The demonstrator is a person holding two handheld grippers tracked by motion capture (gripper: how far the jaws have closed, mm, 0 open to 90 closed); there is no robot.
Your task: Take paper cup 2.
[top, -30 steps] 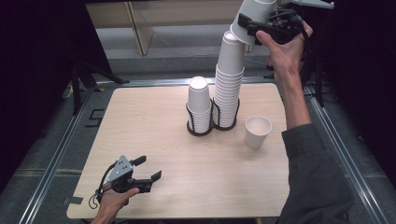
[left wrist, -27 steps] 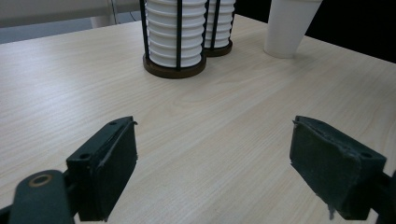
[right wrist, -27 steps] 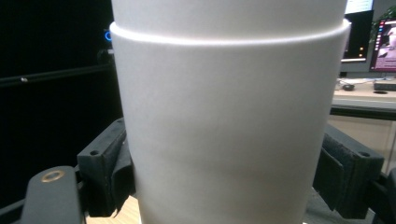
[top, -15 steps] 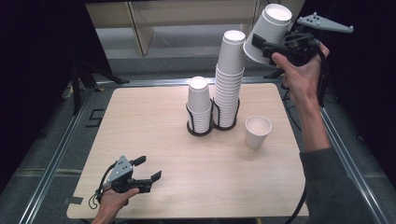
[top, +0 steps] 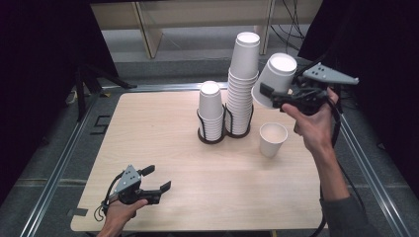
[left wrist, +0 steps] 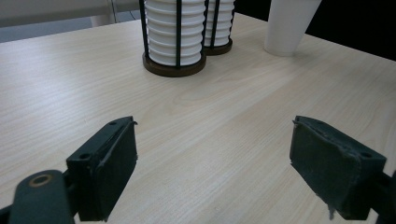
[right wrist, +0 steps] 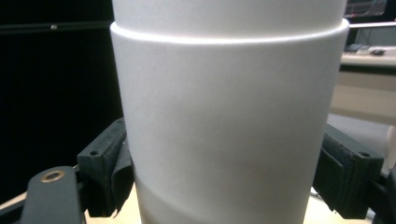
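Paper cup is pinched in your right gripper, tilted in the air at three o'clock of the tall stack. One standing cup is already placed at four o'clock (this one remains). Your left gripper rests spread, empty.

Pale wooden table, dark surroundings

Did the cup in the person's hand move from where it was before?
Yes. The held cup in the right gripper has come down: earlier it was above the tall stack, now it hangs beside it, over the table.
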